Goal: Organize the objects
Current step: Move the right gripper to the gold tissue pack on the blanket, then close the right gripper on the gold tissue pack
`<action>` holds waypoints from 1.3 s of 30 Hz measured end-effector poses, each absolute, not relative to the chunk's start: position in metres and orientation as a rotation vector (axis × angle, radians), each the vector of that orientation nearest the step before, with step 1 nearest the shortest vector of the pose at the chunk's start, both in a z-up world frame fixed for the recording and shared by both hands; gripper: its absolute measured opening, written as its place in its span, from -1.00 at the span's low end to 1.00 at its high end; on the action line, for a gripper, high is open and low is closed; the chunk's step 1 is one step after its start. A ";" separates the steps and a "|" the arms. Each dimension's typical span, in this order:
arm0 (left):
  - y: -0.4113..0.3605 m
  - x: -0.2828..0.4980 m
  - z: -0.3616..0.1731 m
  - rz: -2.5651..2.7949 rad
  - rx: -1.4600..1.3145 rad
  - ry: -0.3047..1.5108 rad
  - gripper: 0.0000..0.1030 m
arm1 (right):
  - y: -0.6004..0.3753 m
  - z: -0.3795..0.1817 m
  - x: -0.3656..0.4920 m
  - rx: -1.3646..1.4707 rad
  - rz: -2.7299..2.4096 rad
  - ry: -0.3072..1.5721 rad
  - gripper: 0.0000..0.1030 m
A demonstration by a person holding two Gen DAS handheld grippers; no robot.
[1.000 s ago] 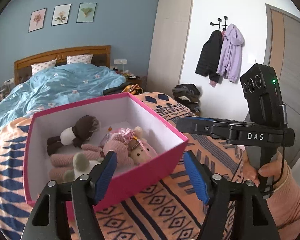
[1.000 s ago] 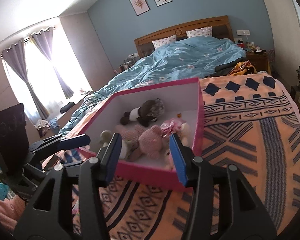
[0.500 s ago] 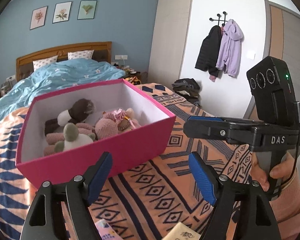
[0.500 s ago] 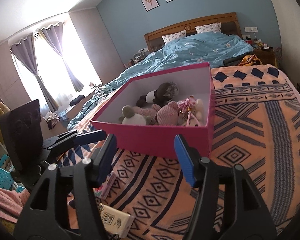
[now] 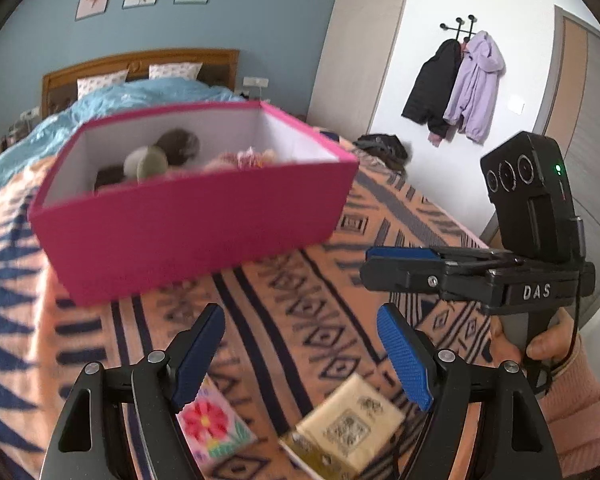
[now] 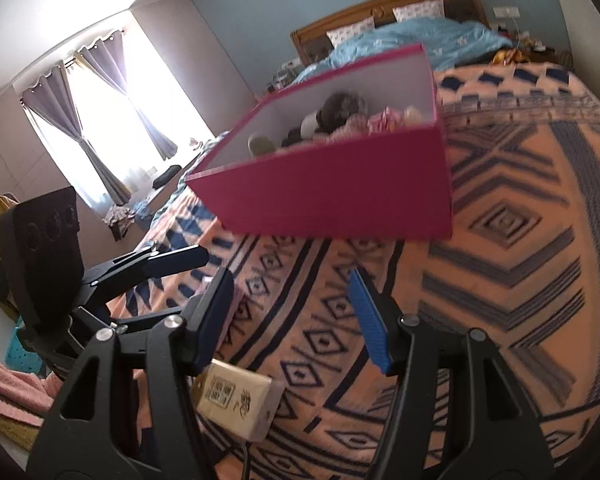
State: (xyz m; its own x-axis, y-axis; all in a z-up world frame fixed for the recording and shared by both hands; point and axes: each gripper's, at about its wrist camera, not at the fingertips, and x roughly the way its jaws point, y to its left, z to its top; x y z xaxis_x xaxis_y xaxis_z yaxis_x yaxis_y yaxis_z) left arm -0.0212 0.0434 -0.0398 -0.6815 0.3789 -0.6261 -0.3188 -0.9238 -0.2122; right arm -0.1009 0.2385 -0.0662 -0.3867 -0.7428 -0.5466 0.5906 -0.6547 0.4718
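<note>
Both tools hang over the patterned orange blanket [image 5: 308, 280] at the foot of the bed, each with jaws apart and nothing between the blue pads. On the left tool [image 5: 300, 356] the jaws stand wide, and they have just been opening with only blanket in the gap. On the right tool [image 6: 292, 316] the jaws stand at a middling width; they too have just been opening, with bare blanket between them.

Beyond both tools the pink box [image 5: 196, 216] sits on the blanket, open-topped, with 1 soft toy of grey and brown [image 5: 160, 156] and pinkish plush beside it inside; the blur hides more detail.

Just below the left tool's pads lie 2 flat items on the blanket: a card with a red flower [image 5: 212, 428] under the left pad and a beige packet with dark print [image 5: 352, 428] nearer the right pad. From the right wrist view the beige packet [image 6: 240, 404] lies partly behind the right tool's left finger.

A hand in a pink sleeve [image 5: 540, 352] grips the right tool's handle at the edge of the left wrist view.
</note>
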 end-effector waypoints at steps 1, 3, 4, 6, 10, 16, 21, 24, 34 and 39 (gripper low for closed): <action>0.043 -0.019 -0.044 2.568 -1.000 -0.126 0.56 | 0.238 -0.070 -0.099 0.973 -2.080 -0.251 0.20; 0.043 -0.013 -0.051 2.551 -1.026 -0.137 0.56 | 0.238 -0.076 -0.096 0.990 -2.067 -0.248 0.20; 0.043 -0.011 -0.052 2.542 -1.033 -0.142 0.56 | 0.238 -0.079 -0.094 1.001 -2.061 -0.244 0.20; 0.042 -0.006 -0.056 2.528 -1.048 -0.154 0.56 | 0.239 -0.084 -0.089 1.015 -2.052 -0.240 0.20; 0.042 0.001 -0.063 2.487 -1.076 -0.180 0.53 | 0.242 -0.091 -0.082 1.047 -2.044 -0.235 0.20; 0.048 0.015 -0.072 2.430 -1.108 -0.173 0.47 | 0.239 -0.094 -0.073 1.067 -2.017 -0.218 0.20; 0.045 0.025 -0.077 2.409 -1.135 -0.182 0.44 | 0.235 -0.092 -0.064 1.063 -1.984 -0.194 0.20; 0.039 0.029 -0.079 2.403 -1.153 -0.214 0.44 | 0.233 -0.091 -0.059 1.065 -1.969 -0.183 0.20; 0.038 0.029 -0.090 2.346 -1.198 -0.276 0.10 | 0.229 -0.101 -0.050 1.102 -1.949 -0.199 0.20; 0.040 0.027 -0.089 2.344 -1.194 -0.288 0.05 | 0.227 -0.105 -0.050 1.109 -1.939 -0.206 0.20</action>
